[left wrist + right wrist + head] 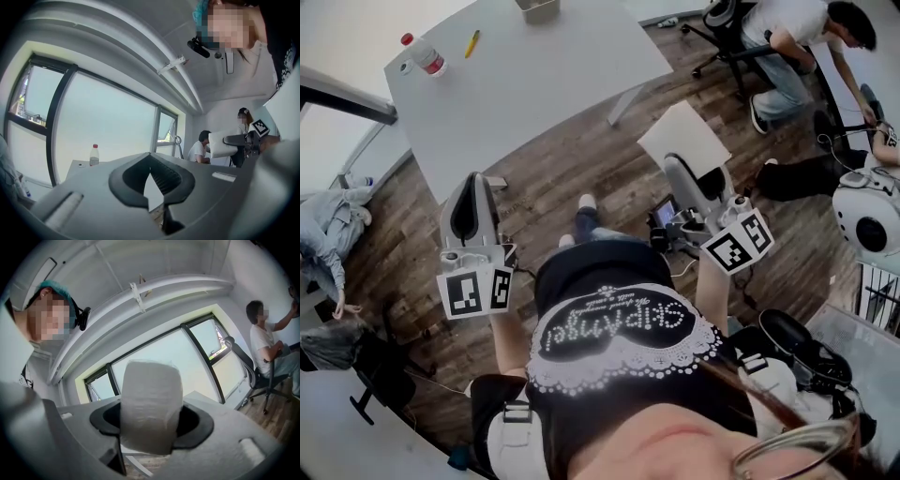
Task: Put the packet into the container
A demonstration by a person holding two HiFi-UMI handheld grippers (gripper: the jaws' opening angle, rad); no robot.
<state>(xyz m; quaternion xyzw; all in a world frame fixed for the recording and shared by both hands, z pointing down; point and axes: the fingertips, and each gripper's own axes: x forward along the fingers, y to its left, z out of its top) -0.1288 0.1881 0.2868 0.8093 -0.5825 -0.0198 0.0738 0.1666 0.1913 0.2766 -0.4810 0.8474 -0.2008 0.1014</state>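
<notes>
Wood-floored office, white table [534, 84] well ahead. Gripping white plastic-wrapped packet [151, 404] in right tongs [151, 423], off the table; left tongs [154, 187] closed, empty. Probably carrying; next, reach small beige container [537, 9].

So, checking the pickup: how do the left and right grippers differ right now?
The right gripper clamps a white packet; the left gripper holds nothing. The right gripper's jaws stand wide around it; the left gripper's are together. Both hover over wooden floor, short of the table.
</notes>
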